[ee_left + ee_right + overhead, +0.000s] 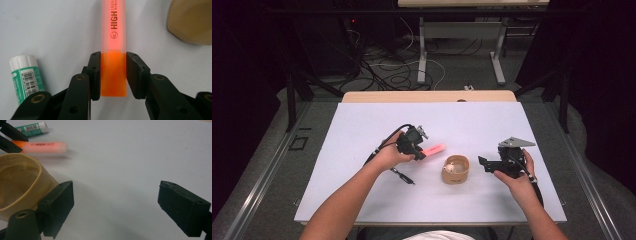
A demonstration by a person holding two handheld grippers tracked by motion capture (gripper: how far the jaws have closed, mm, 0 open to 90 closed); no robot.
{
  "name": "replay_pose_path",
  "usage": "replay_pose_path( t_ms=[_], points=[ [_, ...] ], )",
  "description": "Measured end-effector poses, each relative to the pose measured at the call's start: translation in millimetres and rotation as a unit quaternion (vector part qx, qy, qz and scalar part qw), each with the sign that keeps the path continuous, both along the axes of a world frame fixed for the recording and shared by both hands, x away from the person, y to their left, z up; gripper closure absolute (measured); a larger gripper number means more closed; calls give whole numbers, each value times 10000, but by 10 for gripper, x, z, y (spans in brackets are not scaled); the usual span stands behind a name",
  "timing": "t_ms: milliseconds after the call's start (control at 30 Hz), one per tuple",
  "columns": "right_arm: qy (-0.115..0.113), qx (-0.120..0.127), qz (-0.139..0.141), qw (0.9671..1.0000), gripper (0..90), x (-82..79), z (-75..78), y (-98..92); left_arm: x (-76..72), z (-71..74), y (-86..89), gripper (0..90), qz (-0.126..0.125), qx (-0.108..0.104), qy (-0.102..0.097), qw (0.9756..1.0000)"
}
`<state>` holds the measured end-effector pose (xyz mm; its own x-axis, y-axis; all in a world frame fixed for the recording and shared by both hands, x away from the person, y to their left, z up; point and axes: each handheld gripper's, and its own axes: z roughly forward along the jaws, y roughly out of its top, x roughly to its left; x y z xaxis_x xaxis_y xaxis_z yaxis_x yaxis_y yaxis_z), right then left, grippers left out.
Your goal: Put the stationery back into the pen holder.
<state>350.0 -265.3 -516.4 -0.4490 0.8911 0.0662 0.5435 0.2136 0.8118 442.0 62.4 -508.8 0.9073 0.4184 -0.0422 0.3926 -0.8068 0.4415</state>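
Item: orange highlighter (113, 50) — we hold it by its cap end in the left gripper (113, 75), jaws clamped on it, just above the white surface (362, 130) beside the tan holder (455, 169). Right gripper (116, 202) — jaws wide, empty. Risk: slippage from the end-only hold; it might tilt and miss the holder.

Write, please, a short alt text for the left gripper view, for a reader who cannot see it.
The left gripper has its two black jaws shut on the orange end of a highlighter that lies on a white table. A green-and-white glue stick lies to its left, and a tan cup is at upper right.
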Motion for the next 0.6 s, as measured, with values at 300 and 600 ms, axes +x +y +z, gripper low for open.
replay_pose_path(
  t_ms=[300, 600],
  points=[
    [-38, -216, -42, 9998, 153, -2, 28, 11, -58, 137, 53, 669, 67, -99, 89, 9999],
    [-88, -99, -17, 9999, 76, -41, 151, 16, -153, 293, 133, 669, 407, -233, 385, 9982]
  ],
)
